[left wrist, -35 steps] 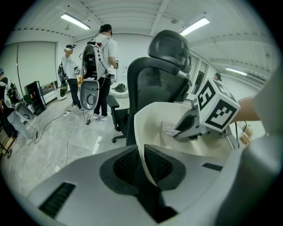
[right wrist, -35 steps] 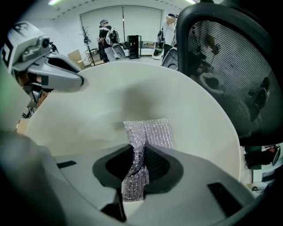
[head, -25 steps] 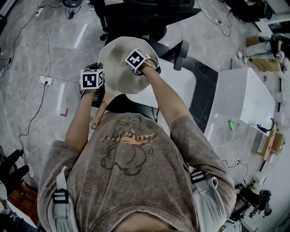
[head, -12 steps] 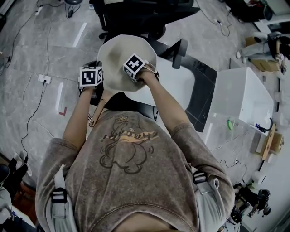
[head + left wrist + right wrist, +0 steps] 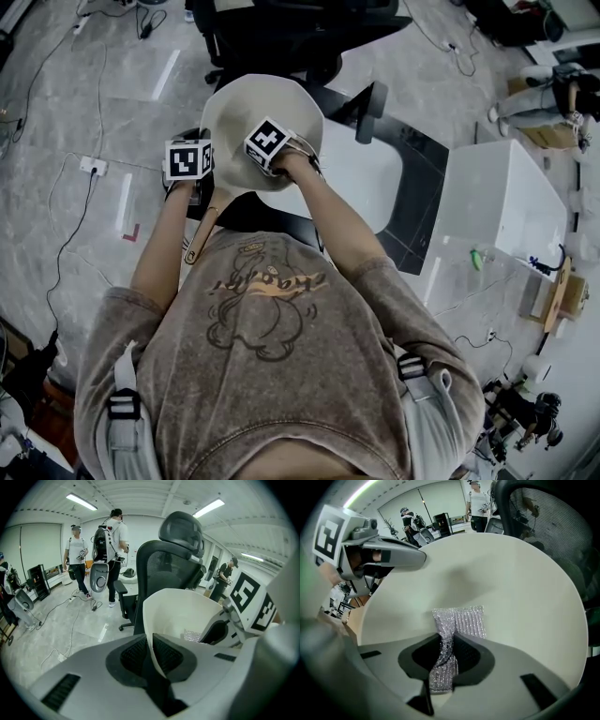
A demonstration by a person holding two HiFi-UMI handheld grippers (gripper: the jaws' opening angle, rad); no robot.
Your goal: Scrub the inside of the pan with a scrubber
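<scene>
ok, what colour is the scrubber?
The scrubber is shiny silver mesh, clearest in the right gripper view.

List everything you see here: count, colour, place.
pan: one, cream, held up in front of the person, rim in the left tool
scrubber: one, silver, against the pan's inside, in the right tool
office chair: one, black, behind the pan
table: one, white, right of the pan
power strip: one, white, on the grey floor, left
people: at least three, standing at the room's back
left tool: one, pale grey, shut on the pan's rim
right tool: one, pale grey, shut on the scrubber
</scene>
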